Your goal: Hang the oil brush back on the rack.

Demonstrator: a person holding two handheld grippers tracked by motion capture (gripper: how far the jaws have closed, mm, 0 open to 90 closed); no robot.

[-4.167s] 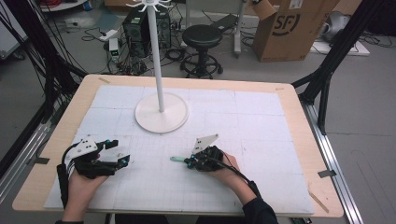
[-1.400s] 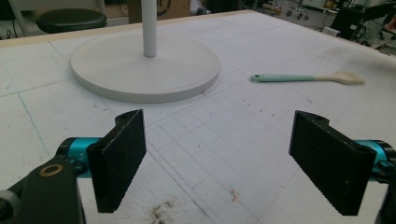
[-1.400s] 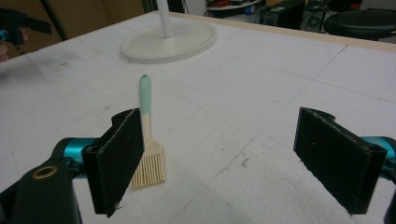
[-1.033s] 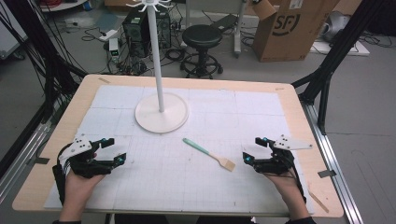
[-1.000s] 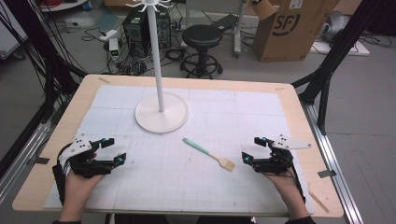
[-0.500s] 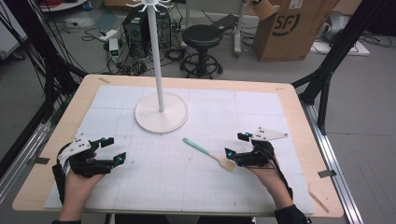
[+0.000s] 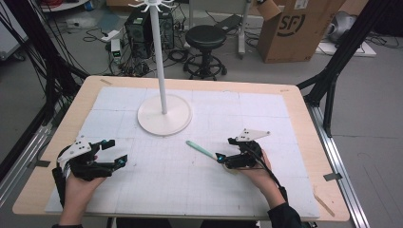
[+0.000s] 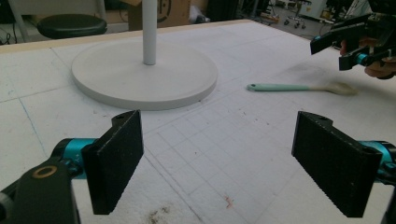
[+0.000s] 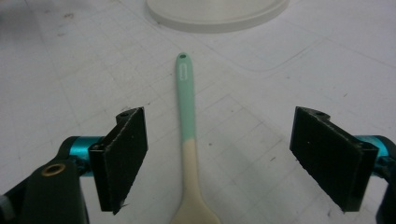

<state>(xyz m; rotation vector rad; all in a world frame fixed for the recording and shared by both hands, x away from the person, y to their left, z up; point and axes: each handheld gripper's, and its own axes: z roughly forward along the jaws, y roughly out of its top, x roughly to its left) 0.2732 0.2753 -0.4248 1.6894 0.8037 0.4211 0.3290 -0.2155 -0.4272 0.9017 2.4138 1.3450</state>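
Black tongs (image 7: 224, 157) w/ teal joints, grey top plate (right sleeve (image 7: 285, 216) dark).

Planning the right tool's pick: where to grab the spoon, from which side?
Grip the spoon mid-handle, near the green-to-cream join, coming straight down with the open right tool straddling it. It lies flat, and the handle is narrow and straight there, unlike the wider bowl.

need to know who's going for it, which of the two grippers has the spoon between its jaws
The right gripper: its open jaws straddle the mint-handled spoon lying on the mat. The left gripper sits open at the table's left, away from the spoon.
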